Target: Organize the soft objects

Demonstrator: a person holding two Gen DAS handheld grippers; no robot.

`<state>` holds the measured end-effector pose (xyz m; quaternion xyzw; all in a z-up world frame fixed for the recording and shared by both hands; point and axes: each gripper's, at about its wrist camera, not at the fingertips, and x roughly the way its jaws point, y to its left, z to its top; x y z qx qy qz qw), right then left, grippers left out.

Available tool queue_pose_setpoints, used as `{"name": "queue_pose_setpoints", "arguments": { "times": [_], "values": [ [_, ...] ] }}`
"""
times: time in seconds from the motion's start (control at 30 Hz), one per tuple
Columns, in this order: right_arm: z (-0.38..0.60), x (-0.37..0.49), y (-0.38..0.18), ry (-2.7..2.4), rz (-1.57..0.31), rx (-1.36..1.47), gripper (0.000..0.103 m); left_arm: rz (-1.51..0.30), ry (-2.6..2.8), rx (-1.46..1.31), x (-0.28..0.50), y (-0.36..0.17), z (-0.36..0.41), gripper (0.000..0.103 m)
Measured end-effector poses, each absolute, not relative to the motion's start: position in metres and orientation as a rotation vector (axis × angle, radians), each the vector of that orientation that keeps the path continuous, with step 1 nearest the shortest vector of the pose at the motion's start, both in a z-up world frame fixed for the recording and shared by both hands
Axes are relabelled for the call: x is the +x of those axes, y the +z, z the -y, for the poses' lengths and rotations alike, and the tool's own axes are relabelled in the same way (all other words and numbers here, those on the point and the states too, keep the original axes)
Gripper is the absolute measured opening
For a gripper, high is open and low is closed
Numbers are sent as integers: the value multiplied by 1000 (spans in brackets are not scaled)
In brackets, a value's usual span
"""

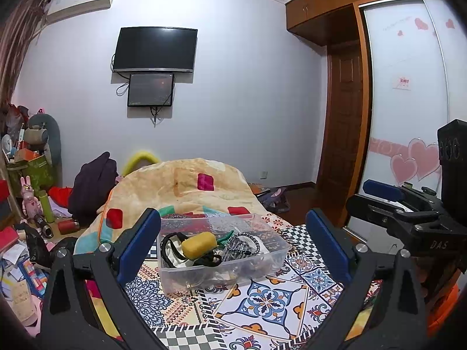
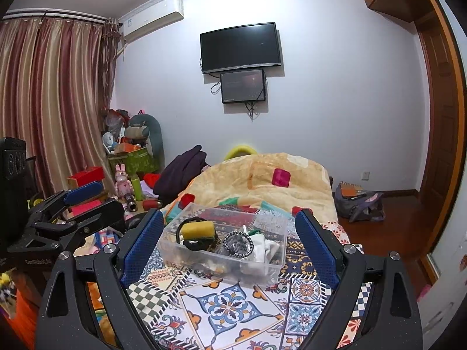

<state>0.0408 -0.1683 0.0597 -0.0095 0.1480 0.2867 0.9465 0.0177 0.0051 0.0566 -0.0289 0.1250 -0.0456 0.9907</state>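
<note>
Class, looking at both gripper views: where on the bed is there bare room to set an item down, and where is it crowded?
Free: the patterned sheet in front of the clear box, between the open jaws. Crowded: inside the box, filled by the yellow sponge and hair bands; the folded quilt blocks behind.

The left gripper point(image 1: 233, 243) fills the lower part of the left wrist view, its two blue-padded fingers point(image 1: 139, 245) spread wide apart with nothing between the pads. The right gripper point(image 2: 230, 242) sits the same way in the lower part of its own view, blue pads point(image 2: 316, 248) splayed wide and gripping nothing. Each gripper also shows at the other view's edge: the right one at mid right, the left one at mid left.
</note>
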Motion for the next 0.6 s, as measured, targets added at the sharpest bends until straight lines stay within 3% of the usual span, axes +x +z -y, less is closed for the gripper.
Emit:
{"name": "queue_pose_setpoints", "arguments": {
  "times": [0.6],
  "values": [
    [171, 37, 60, 590, -297, -2, 91, -248, -84, -53, 15, 56, -7, 102]
  ]
}}
